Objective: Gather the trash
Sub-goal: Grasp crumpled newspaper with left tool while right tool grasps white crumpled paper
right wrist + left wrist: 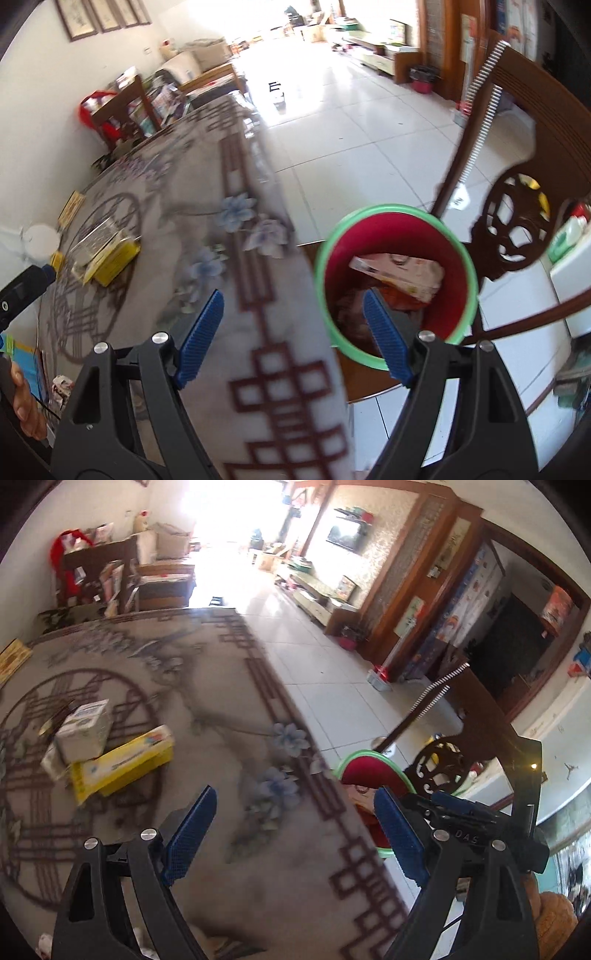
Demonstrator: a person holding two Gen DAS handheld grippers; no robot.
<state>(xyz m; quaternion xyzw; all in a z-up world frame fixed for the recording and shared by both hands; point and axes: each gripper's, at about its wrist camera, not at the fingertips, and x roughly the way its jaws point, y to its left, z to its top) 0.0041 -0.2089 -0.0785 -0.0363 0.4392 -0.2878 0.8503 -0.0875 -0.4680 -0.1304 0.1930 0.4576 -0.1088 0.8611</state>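
- Left wrist view: we see our left gripper (295, 834) with its blue fingers (192, 834) spread wide and nothing between them, above the patterned tablecloth (207, 716).
- At ten o'clock from the gripper a yellow box (125, 762) lies on the cloth, with a white carton (85, 729) resting on its far end, touching it.
- At two o'clock, past the table edge, part of the red bin (369, 773) with a green rim shows beside a carved wooden chair (454, 749).
- Right wrist view: our right gripper (293, 336) is likewise spread and holds nothing, straddling the table edge.
- The red bin (447, 288) sits at one o'clock, off the table, next to the chair (524, 229); inside lie a pale flat box (399, 275) and other scraps we cannot make out.
- The yellow box (114, 258) lies at ten o'clock on the cloth (207, 206), well apart from the bin.
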